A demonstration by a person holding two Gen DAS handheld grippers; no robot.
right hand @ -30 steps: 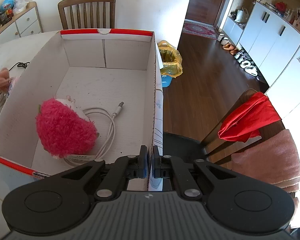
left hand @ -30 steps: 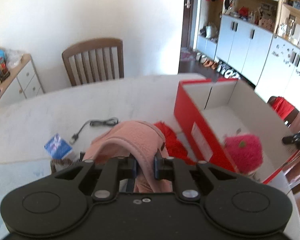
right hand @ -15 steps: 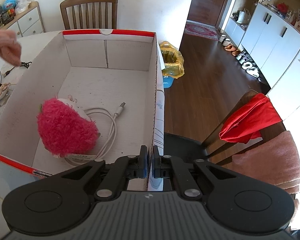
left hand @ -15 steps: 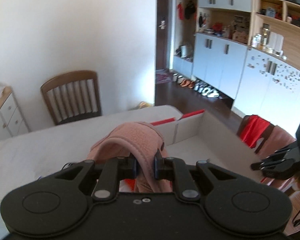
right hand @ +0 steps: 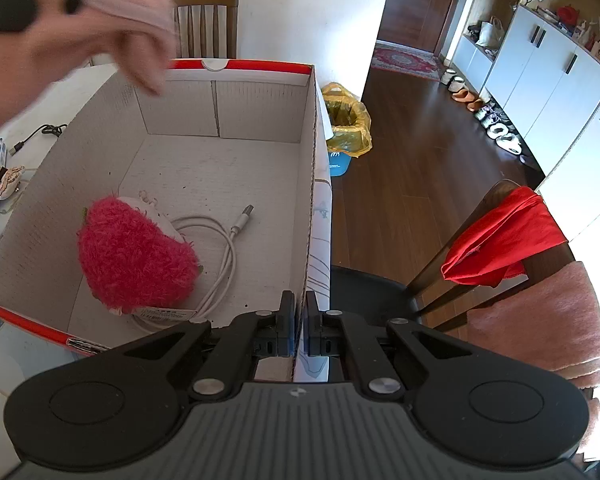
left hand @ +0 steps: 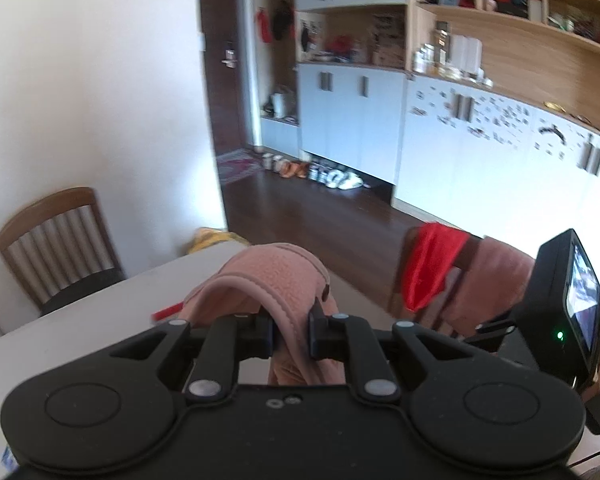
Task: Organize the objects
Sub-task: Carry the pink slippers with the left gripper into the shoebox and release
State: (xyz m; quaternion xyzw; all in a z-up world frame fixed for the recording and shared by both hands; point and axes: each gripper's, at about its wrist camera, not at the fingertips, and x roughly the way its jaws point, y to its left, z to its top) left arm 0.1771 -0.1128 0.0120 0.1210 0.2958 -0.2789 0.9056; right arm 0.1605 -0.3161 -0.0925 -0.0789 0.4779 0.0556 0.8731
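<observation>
Left gripper [left hand: 290, 330] clamped on a pink fleece cloth [left hand: 260, 280]; the fabric bunches up between the fingers [left hand: 262, 334] and arches over them, hiding most of what lies ahead. White table [left hand: 100, 312] below, with a sliver of red box edge [left hand: 167, 312] poking out left of the cloth. Wooden chair [left hand: 56, 240] at the table's far left. On the right, another chair with a red cloth [left hand: 432, 264] and a pink towel [left hand: 496, 284] draped over it. Right gripper's body with lit screen [left hand: 580, 300] at the right edge. Slight motion blur.

box's far half [right hand: 220, 168] free, plush [right hand: 136, 256] and cable [right hand: 224, 240] crowding near half
</observation>
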